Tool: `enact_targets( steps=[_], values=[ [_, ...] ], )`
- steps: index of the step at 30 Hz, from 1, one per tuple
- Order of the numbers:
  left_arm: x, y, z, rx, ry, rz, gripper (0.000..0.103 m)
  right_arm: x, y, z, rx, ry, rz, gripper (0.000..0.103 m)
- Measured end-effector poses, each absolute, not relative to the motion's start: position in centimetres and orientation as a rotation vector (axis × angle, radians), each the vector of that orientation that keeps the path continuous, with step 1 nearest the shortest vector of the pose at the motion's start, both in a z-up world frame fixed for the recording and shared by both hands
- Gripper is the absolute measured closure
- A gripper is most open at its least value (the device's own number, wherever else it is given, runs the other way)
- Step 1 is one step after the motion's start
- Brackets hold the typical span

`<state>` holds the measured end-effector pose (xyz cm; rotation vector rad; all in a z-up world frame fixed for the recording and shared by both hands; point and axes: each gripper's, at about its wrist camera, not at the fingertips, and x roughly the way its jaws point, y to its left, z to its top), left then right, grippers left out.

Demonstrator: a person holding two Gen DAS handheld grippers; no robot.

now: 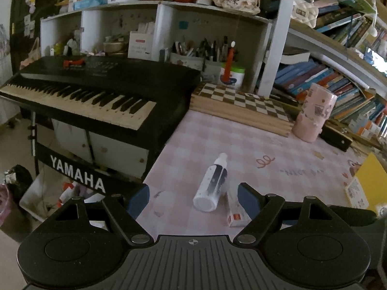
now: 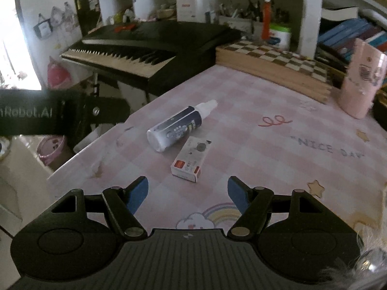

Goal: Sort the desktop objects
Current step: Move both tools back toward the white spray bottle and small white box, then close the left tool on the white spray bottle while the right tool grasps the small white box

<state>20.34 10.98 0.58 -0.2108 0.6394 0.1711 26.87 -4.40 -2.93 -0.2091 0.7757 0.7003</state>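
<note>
On the pink checked plastic desk mat [image 2: 278,91], near its left edge, a white-and-dark-blue plastic spray bottle [image 2: 177,126] is laid on its side, with its white nozzle turned toward the back of the desk. Just beside its base, on the right, a small white cardboard box with red labels [image 2: 191,158] is laid flat; whether the two touch cannot be told. Both are seen ahead of the right gripper [image 2: 187,193], whose blue-padded jaws are held well apart with nothing between them. The left gripper [image 1: 193,199] is likewise spread wide and empty, with the bottle's base lying in front of the gap and the box close to its right pad. Farther back, a wooden chessboard with brown and cream squares [image 2: 278,56] is set along the rear of the mat, and a pink cylindrical container [image 2: 360,82] is stood upright near its right end. A black electronic keyboard [image 1: 101,89] is placed to the left of the desk.
</note>
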Motion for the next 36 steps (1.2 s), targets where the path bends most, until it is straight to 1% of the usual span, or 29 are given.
enact_targets(
  steps=[16,18,19,20,21,23,25,34,36],
  values=[
    [23.0,11.1,0.2,-0.206,0.664,0.218,0.021,30.0,-2.7,-4.6,-0.225,0.801,0.768,0.032],
    [23.3,11.1,0.1,-0.206,0.67,0.219,0.021,30.3,-2.3,-4.9,-0.231,0.794,0.767,0.033],
    [23.5,11.1,0.1,-0.206,0.672,0.218,0.021,30.5,-2.1,-5.1,-0.238,0.788,0.761,0.039],
    [23.7,11.1,0.1,-0.204,0.675,0.216,0.021,30.6,-2.0,-5.1,-0.248,0.775,0.754,0.048],
    [23.8,11.0,0.0,-0.201,0.678,0.214,0.021,30.7,-1.8,-5.1,-0.262,0.765,0.748,0.054],
    [24.4,10.8,-0.1,-0.192,0.684,0.203,0.021,31.1,-2.1,-5.0,-0.268,0.76,0.752,0.068],
    [25.1,10.5,-0.3,-0.186,0.691,0.187,0.021,31.3,-2.6,-4.9,-0.273,0.761,0.747,0.075],
    [28.1,9.2,-2.4,-0.152,0.734,0.145,0.022,31.5,-6.0,-4.3,-0.308,0.768,0.676,0.075],
    [28.5,8.9,-3.0,-0.135,0.752,0.134,0.03,31.7,-6.8,-4.2,-0.305,0.767,0.651,0.075]
  ],
)
